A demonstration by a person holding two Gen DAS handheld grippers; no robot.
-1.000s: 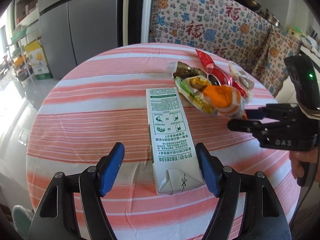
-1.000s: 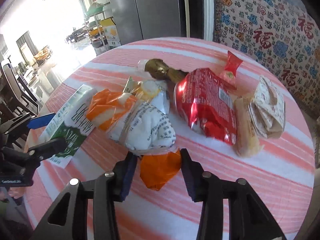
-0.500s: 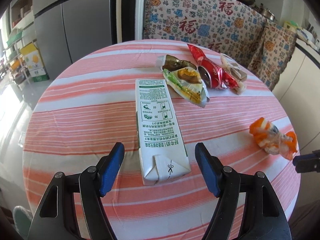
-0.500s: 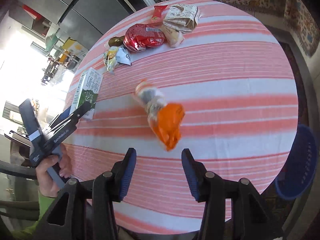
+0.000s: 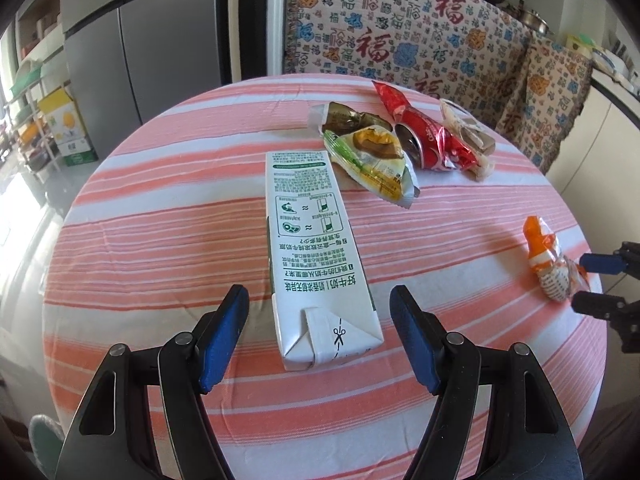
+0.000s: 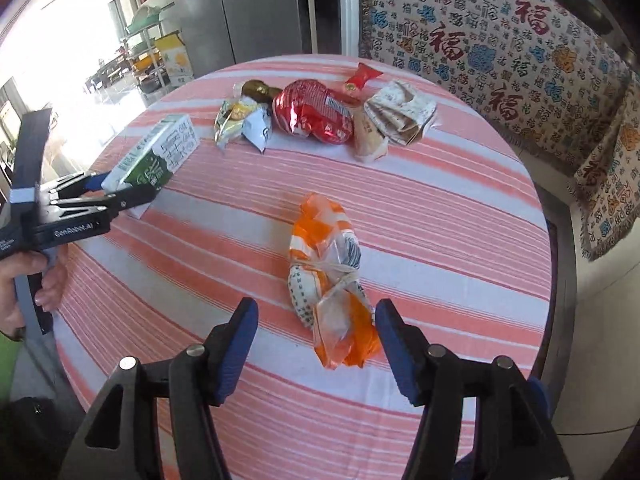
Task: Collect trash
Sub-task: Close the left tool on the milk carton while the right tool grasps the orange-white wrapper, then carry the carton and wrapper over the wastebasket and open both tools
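Left gripper (image 5: 320, 332): jaws spread wide, blue pads facing each other, held low and pointing across the table from its near edge; nothing clamped.
Left hand (image 6: 36, 276): wrapped around the left gripper's handle, at the table's left edge in the right wrist view.
Right gripper (image 6: 316, 344): jaws wide apart, low over the table's near right edge; nothing gripped.

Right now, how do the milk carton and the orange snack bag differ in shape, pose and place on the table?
The milk carton is a rigid white-and-green box lying flat on its long side; the orange snack bag is soft, crumpled and knotted in the middle. The carton lies between the open left claw fingers, the bag between those of the open right claw. Both rest on the striped tablecloth, ungripped.
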